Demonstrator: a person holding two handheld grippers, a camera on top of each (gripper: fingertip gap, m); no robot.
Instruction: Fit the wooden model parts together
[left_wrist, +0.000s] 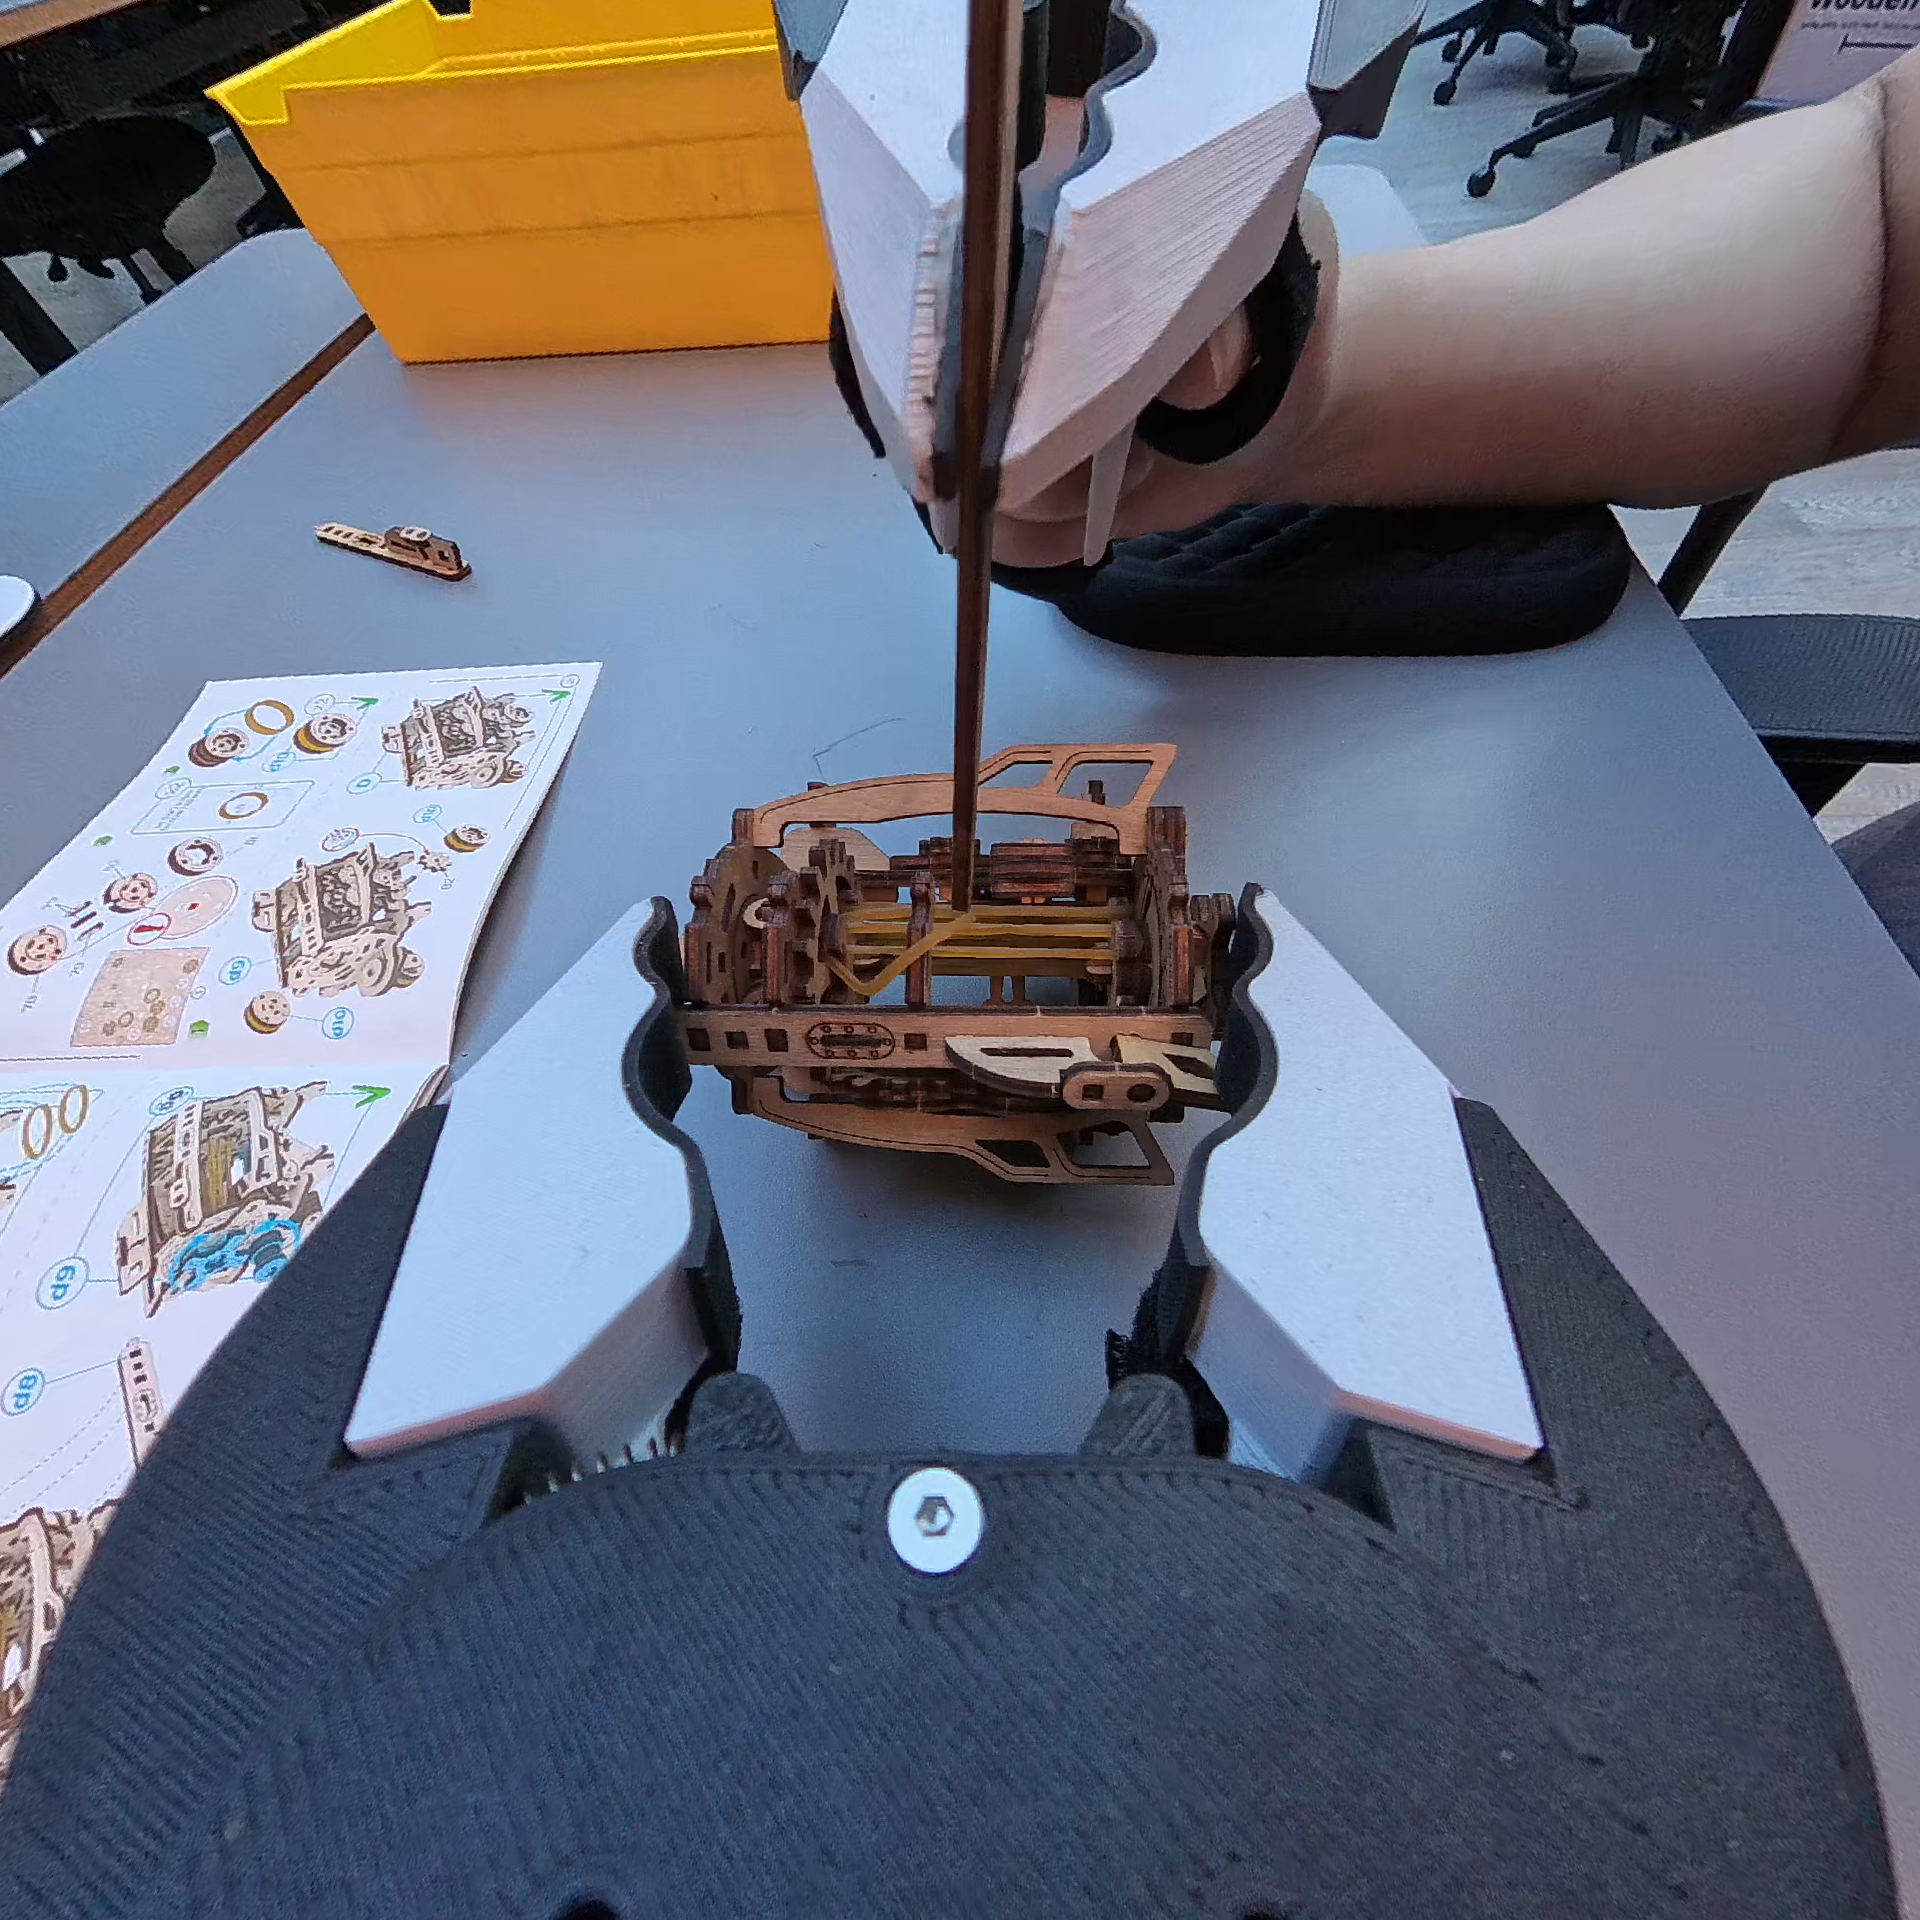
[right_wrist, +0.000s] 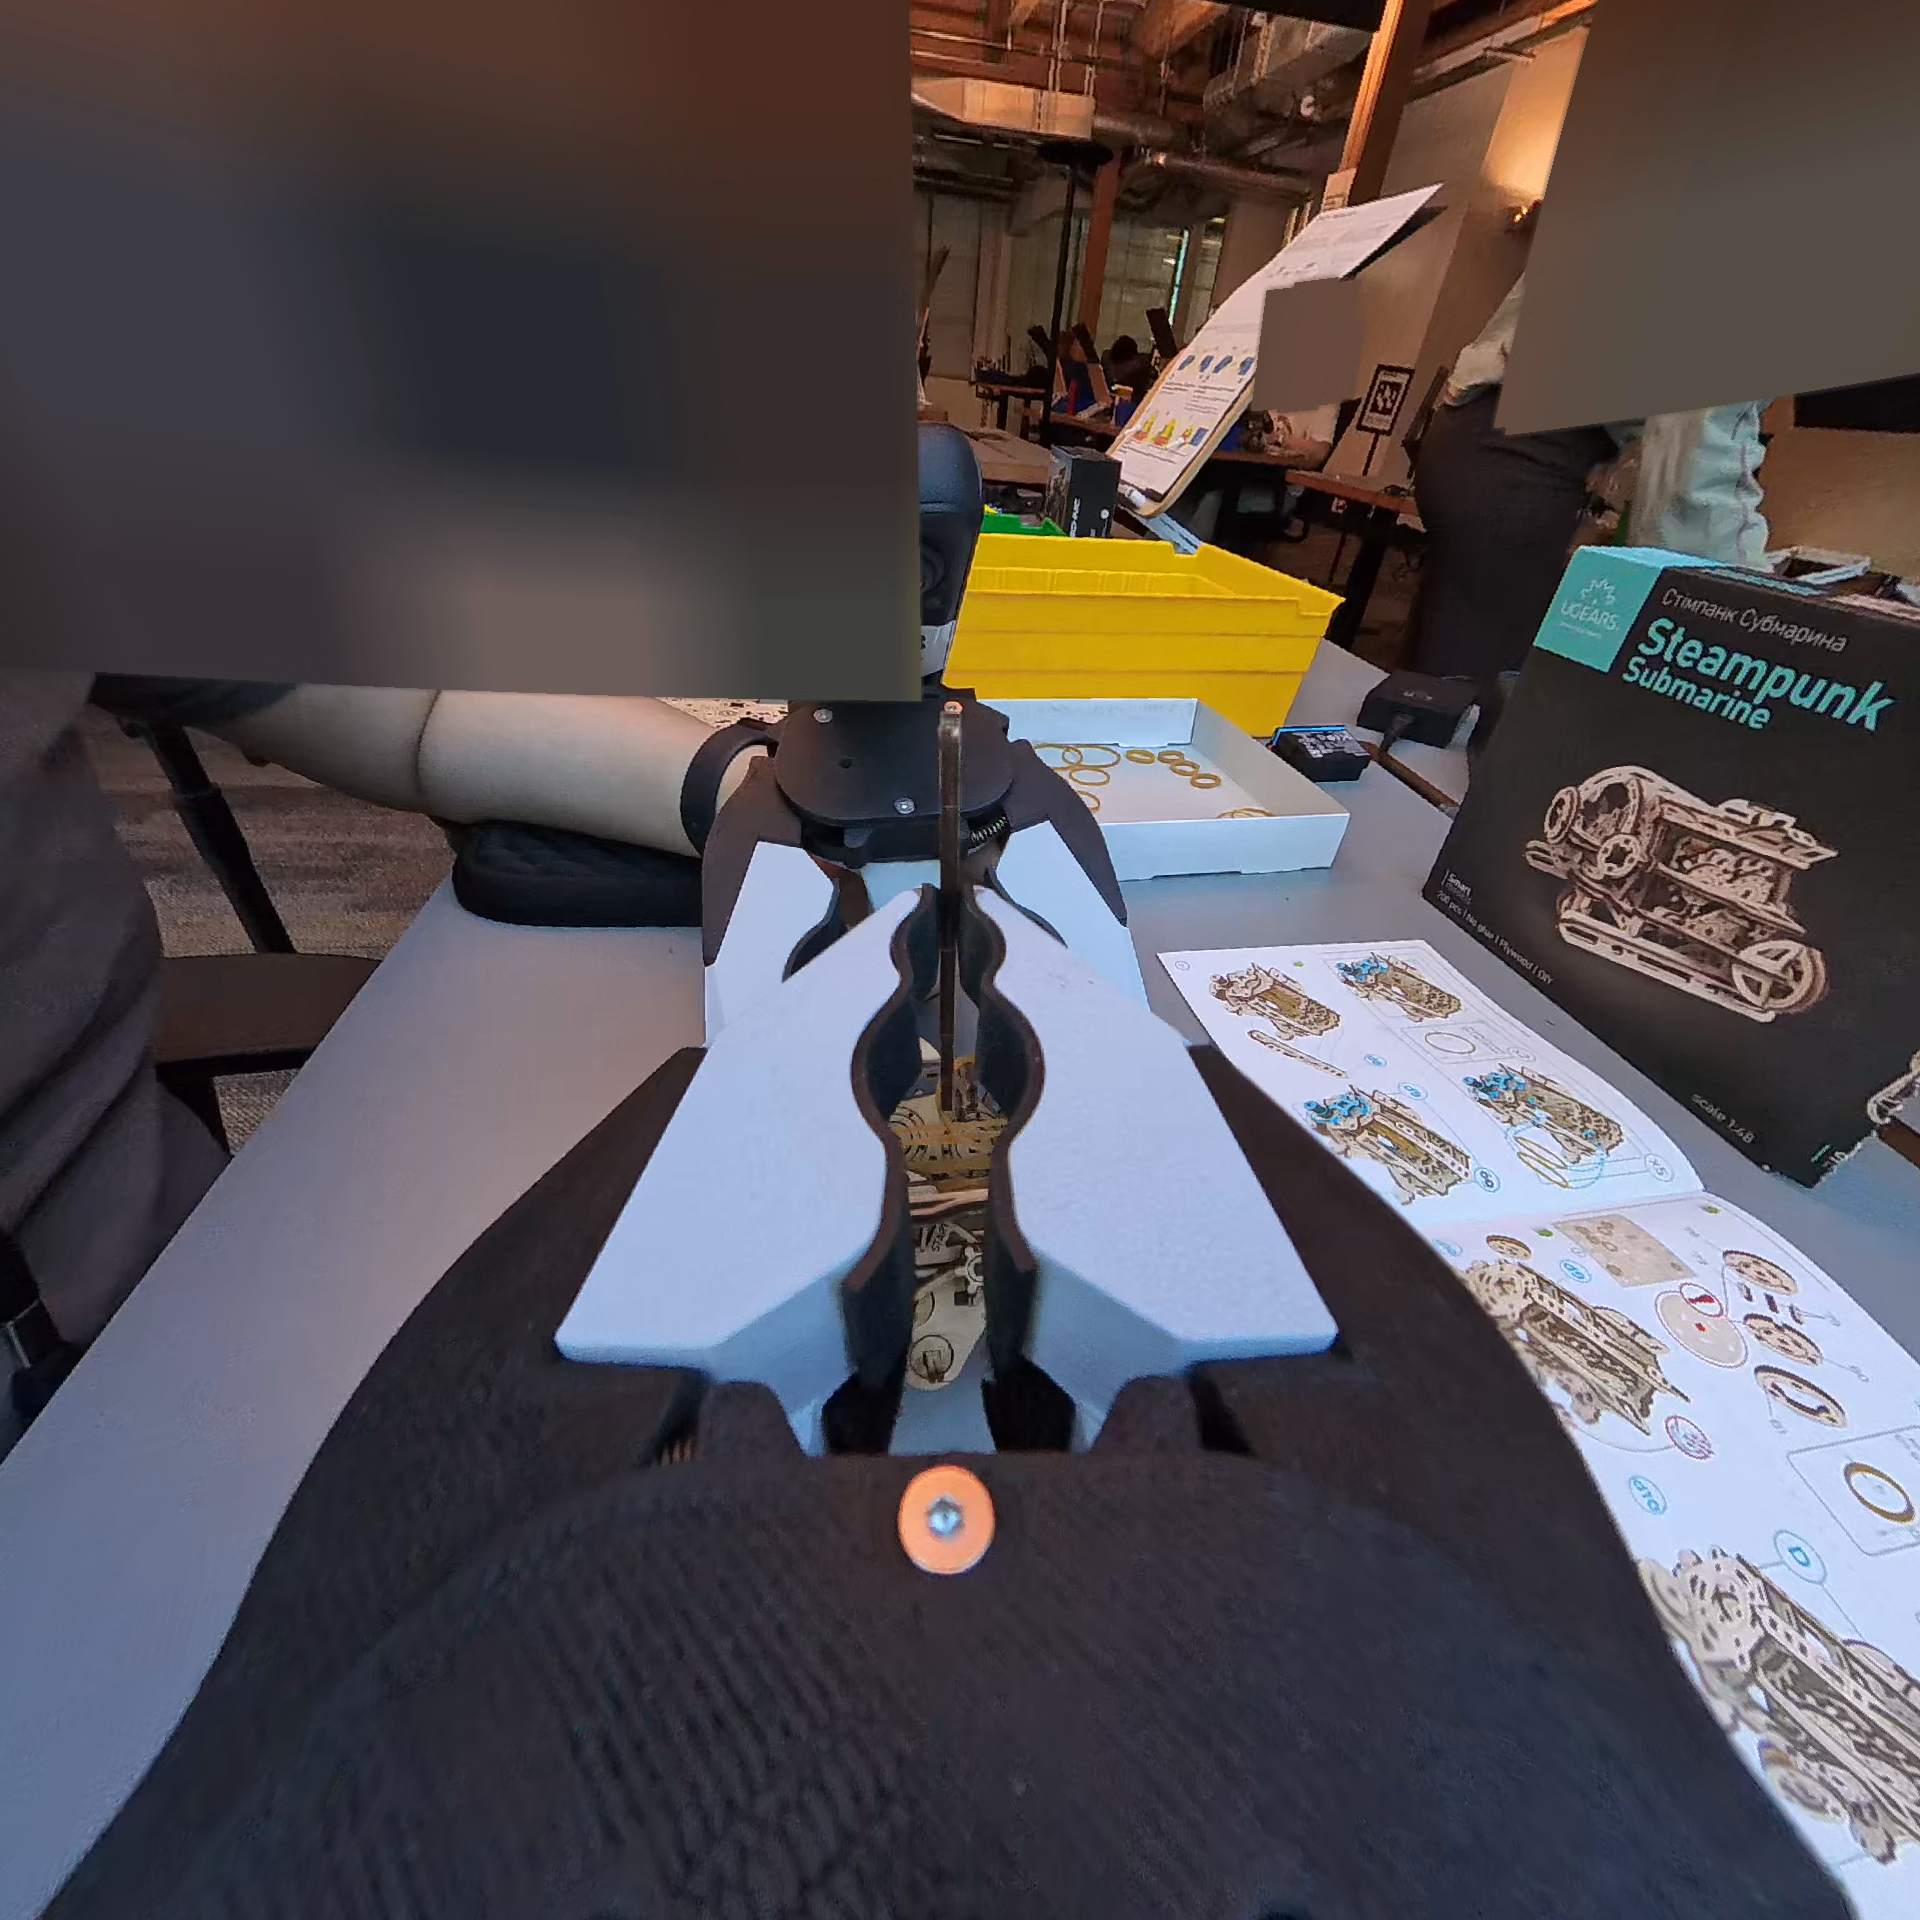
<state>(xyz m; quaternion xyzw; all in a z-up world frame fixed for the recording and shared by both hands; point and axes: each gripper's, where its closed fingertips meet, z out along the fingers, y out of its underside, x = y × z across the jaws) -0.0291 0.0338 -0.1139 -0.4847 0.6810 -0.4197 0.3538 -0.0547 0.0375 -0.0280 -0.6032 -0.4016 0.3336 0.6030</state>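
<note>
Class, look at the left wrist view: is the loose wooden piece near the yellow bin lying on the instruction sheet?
No: the loose wooden piece lies on the bare grey table, apart from the instruction sheet.
</note>
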